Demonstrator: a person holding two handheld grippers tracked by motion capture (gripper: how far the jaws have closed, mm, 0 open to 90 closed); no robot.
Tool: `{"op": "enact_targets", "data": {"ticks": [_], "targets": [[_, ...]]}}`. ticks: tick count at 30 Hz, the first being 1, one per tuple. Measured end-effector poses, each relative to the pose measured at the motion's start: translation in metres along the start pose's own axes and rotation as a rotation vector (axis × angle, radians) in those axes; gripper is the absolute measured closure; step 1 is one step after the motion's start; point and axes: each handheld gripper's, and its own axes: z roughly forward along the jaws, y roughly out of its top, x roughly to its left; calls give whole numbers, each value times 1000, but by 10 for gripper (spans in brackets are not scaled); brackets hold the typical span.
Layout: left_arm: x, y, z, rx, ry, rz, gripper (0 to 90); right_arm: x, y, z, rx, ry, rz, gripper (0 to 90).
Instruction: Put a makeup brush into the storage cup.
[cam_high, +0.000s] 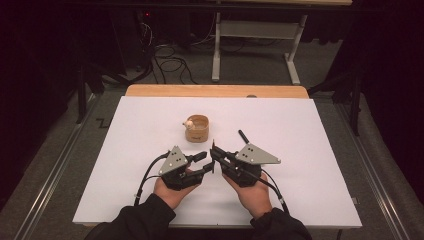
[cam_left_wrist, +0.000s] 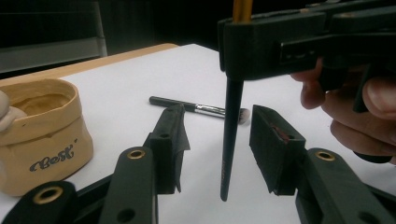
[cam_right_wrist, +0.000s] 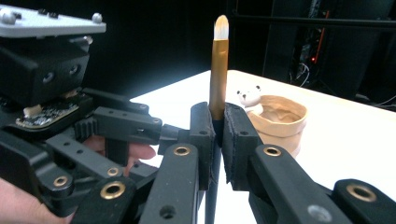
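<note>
Right gripper (cam_right_wrist: 218, 135), centre frame, clamps a brush (cam_right_wrist: 218, 70) upright, bristles up. Left gripper (cam_left_wrist: 217, 140) sits spread, jaws either side of the handle without touching. A second brush (cam_left_wrist: 198, 108) lies on the table (cam_high: 300, 130). Cup (cam_high: 196, 128) above centre holds neither brush; probably both remain to be placed.

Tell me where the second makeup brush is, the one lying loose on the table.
In the high view the loose brush lies flat on the white table, right of the tan cup and just beyond the right claw; the left gripper view shows it beyond the open left claw.
</note>
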Motion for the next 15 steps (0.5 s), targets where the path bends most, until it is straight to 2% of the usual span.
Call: {"op": "enact_targets", "data": {"ticks": [6,11,15], "targets": [[0,0,-1,-3,-15,6,664,4,-3,4,22,20,-19,848],[0,0,-2,-5,-22,0,742,6,-3,5,26,29,-15,847],[-1,-1,-2,-4,-26,13,823,6,-4,6,28,29,-12,844]]}}
